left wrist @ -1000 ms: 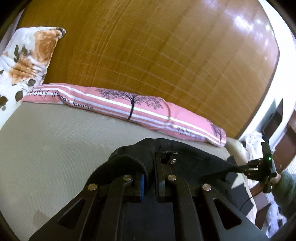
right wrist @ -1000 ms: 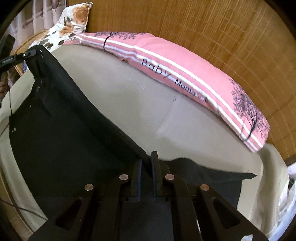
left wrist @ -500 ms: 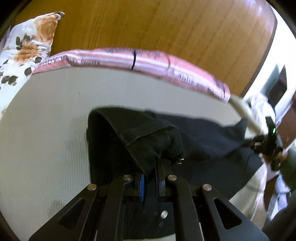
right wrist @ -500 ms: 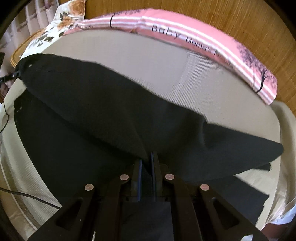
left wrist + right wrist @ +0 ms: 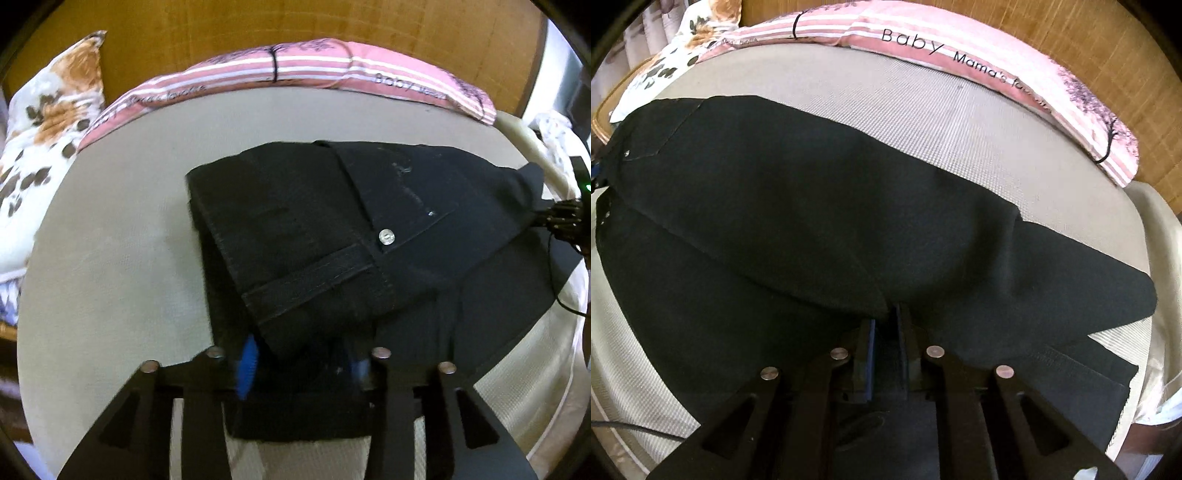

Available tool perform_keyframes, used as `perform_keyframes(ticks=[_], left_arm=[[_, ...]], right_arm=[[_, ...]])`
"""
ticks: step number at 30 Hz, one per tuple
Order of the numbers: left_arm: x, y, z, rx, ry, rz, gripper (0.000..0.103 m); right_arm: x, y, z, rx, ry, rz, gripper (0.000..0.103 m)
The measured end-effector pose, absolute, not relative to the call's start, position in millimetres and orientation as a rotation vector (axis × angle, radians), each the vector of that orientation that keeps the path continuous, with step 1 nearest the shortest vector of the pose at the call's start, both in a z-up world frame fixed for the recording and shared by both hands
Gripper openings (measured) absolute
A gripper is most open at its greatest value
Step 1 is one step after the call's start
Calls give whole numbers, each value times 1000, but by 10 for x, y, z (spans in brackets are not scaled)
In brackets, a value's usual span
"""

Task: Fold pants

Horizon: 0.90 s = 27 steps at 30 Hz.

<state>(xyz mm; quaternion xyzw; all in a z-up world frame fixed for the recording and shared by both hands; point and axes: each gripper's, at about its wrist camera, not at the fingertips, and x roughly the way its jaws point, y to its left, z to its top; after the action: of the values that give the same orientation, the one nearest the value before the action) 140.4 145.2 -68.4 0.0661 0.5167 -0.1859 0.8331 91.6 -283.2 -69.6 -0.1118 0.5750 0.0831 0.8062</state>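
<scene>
Black pants [image 5: 332, 229] lie on a beige bed, one half folded over the other. In the left wrist view the waistband with a silver button [image 5: 386, 235] lies on top, its corner reaching between my spread fingers. My left gripper [image 5: 303, 360] is open, with the blue pads apart around the waistband corner. My right gripper [image 5: 886, 328] is open too, its jaws slightly apart at the edge of the upper leg of the pants [image 5: 812, 192]. The right gripper also shows at the far right of the left wrist view [image 5: 565, 218].
A pink striped pillow [image 5: 314, 74] lies along the wooden headboard [image 5: 295, 26]. A floral pillow [image 5: 48, 122] sits at the left. The beige bed sheet [image 5: 110, 258] surrounds the pants. The bed edge runs at the right [image 5: 1156, 229]. A black cable [image 5: 628, 428] crosses the lower left.
Both grippers carried the upper half of the pants forward and down onto the lower half. Both grippers have opened, the left widely, and the fabric now rests on the bed.
</scene>
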Motion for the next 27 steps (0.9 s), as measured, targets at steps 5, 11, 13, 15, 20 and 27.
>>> perform_keyframes(ticks=[5,11,13,15,20,27], left_arm=[[1310,1673,-581,57,1132,-316,57],[1128,1926,-433,-355,1158,-347,57],[1091,1936,-507,-521,1173,-387,57],[1096,1917,-617,-651,1185,-404,57],[1167,1880,-806,-841,1148,-345,57],[1248,1798,-1044,-939,1131,-278,57]], right_arm=[[796,-2885,-575,-178,1190,145,36],[543,-3197,-365,89,1140,123,38],[446,-3388,-379,244,1124,114,38],[373,-3568,-456,397,1111,103,39],[205,-3845,-696,696,1053,64,39],[286,-3916,-967,880,1000,56,40]])
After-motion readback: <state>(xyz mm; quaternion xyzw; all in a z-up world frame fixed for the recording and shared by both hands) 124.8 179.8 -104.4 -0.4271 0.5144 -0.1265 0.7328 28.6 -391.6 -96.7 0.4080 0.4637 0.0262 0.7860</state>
